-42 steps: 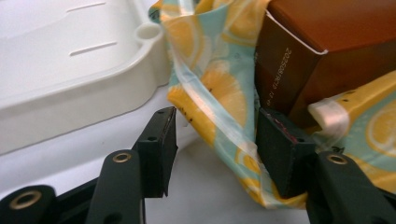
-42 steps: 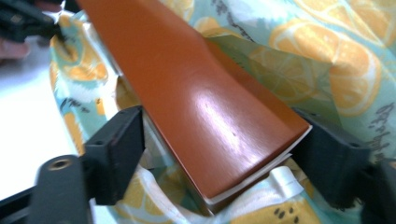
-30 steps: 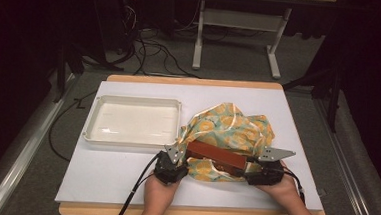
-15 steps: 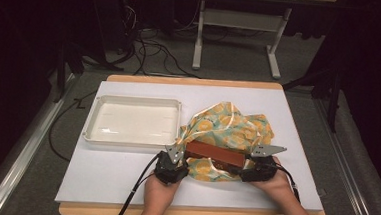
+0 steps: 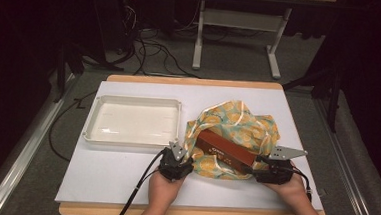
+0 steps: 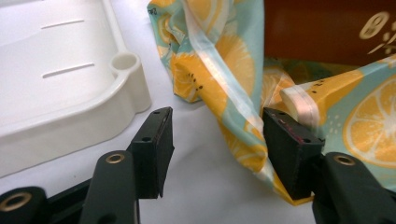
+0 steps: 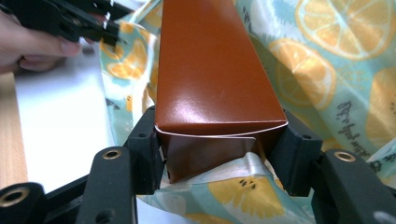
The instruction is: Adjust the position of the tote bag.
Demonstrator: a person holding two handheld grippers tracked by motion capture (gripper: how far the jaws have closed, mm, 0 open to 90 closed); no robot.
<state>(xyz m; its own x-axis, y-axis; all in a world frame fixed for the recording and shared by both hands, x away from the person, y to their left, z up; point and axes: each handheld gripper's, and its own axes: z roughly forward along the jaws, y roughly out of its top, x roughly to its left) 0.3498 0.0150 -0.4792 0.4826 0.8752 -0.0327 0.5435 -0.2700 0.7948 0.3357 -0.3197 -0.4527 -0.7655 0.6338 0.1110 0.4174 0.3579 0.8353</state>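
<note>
A long brown box (image 5: 226, 151) lies on a crumpled teal cloth with orange-slice print (image 5: 237, 123), right of the table's middle. My right gripper (image 5: 258, 165) is at the box's right end. In the right gripper view its jaws have just been closing and now press both sides of the box end (image 7: 219, 88), so the right gripper (image 7: 219, 142) is shut on it. My left gripper (image 5: 182, 156) sits at the cloth's left edge. In the left gripper view the left gripper (image 6: 217, 140) is open, with the cloth's hem (image 6: 243, 112) lying by its right jaw, unpinched.
A white plastic tray (image 5: 94, 126) stands empty on the left of the white table cover (image 5: 109, 177); its corner (image 6: 126, 70) is close to my left gripper. Wooden table edges show in front and behind. Cables and a metal stand are on the floor beyond.
The right gripper has shifted slightly at the box's right end. The left gripper, the cloth and the tray stand as before.
</note>
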